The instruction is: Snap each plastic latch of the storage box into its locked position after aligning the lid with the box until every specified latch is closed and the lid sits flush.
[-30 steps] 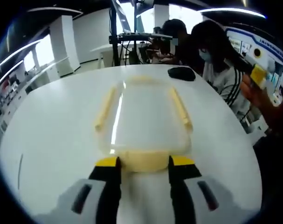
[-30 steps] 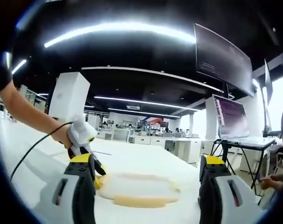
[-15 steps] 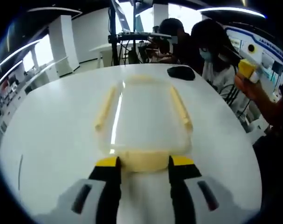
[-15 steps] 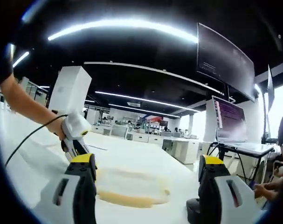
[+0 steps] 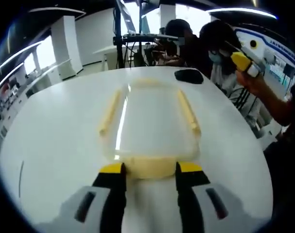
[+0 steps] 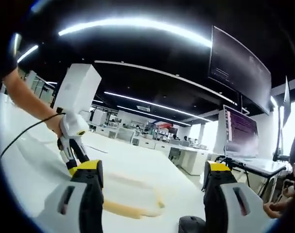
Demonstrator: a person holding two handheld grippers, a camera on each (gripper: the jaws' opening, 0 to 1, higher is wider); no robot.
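Observation:
A clear storage box (image 5: 149, 124) with its lid on lies on the white round table (image 5: 55, 141). Cream latches run along its left side (image 5: 110, 112), right side (image 5: 188, 112) and near end (image 5: 148, 166). My left gripper (image 5: 149, 169) stands open at the near end, its yellow-tipped jaws flanking that latch. My right gripper (image 6: 152, 170) is open and empty, raised above the table's far right side; in the left gripper view the right gripper (image 5: 244, 60) is held in a hand. The box (image 6: 130, 206) lies low in the right gripper view, with the left gripper (image 6: 72, 145) at its end.
A black mouse (image 5: 188, 75) lies beyond the box's far right corner, and the same mouse (image 6: 192, 224) is below my right gripper. Seated people (image 5: 220, 58) and a stand with a laptop (image 5: 137, 36) are behind the table. Monitors (image 6: 242, 133) stand to the right.
The right gripper has moved up and toward the box in the left gripper view, and its own view has swung so the box sits lower. The left gripper and box stay still.

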